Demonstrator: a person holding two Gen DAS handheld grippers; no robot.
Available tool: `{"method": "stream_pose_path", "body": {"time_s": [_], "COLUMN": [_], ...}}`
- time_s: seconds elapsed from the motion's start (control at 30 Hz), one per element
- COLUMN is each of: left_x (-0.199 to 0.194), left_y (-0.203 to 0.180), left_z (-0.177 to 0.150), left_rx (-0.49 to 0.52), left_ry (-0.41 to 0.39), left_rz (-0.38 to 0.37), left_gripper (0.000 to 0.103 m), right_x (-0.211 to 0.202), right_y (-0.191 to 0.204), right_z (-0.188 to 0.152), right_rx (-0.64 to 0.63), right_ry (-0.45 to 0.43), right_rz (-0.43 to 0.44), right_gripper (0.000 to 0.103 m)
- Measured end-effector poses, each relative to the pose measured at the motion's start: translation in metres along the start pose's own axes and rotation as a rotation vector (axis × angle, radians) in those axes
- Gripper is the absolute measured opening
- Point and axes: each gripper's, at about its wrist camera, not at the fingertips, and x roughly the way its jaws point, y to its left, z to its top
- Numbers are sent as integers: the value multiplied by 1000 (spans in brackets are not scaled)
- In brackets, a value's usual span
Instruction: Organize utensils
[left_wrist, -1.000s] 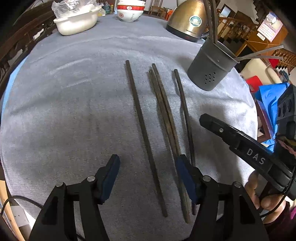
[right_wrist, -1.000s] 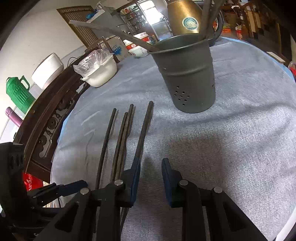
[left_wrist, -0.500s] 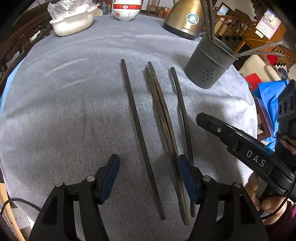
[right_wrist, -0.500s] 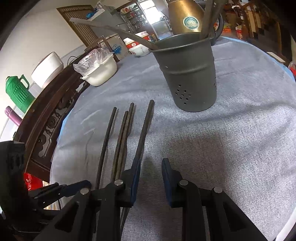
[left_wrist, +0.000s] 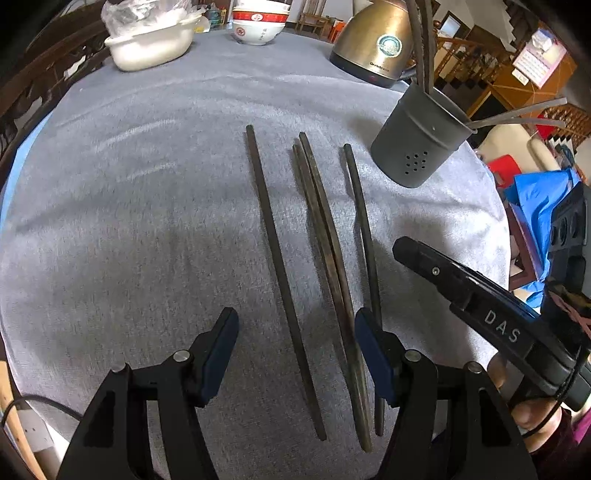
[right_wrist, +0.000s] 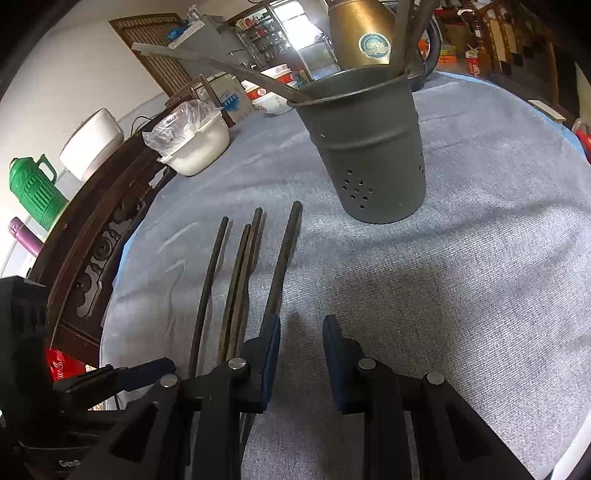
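Note:
Several dark chopsticks lie side by side on the grey cloth: a lone one (left_wrist: 275, 254) on the left, a touching pair (left_wrist: 325, 251), and a thin one (left_wrist: 364, 236) on the right. They also show in the right wrist view (right_wrist: 240, 273). A grey perforated holder (left_wrist: 419, 140) stands beyond them, with utensils in it; it also shows in the right wrist view (right_wrist: 369, 147). My left gripper (left_wrist: 295, 332) is open, low over the near ends, straddling the lone chopstick. My right gripper (right_wrist: 301, 328) is open and empty, just right of the rightmost chopstick (right_wrist: 282, 258).
A gold kettle (left_wrist: 373, 40) stands behind the holder. A white tub with plastic wrap (left_wrist: 151, 44) and a red-and-white bowl (left_wrist: 258, 26) sit at the far edge. A dark wooden chair (right_wrist: 92, 243) borders the table's left side. The table edge drops off to the right.
My left gripper has drawn back slightly toward the chopsticks' near ends, so the holder and chopsticks sit lower in its view. The right gripper has barely moved.

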Motion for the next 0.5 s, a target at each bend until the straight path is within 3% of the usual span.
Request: {"method": "stream_pose_path", "body": {"time_s": [0.13,0.2,0.33,0.5], "left_x": [0,2,17,16], "left_y": [-8,-12,-4,4], "left_z": [8,12,15,14], "left_rx": [12,36,4,-6], "left_ry": [-21,-30,17,10], "left_rz": [-14,22,35,31], "left_gripper": [66,67,66,67], "right_x": [-1,-1,-1,-1], "right_y": [-1,-2,-4,-5], "right_z": [0,0,1,1], "right_rx": [8,13,20,22], "right_ry": [-3,-7,-4,0], "right_rz": [-2,-5,-5,-1], "right_gripper": [27,27,27,27]}}
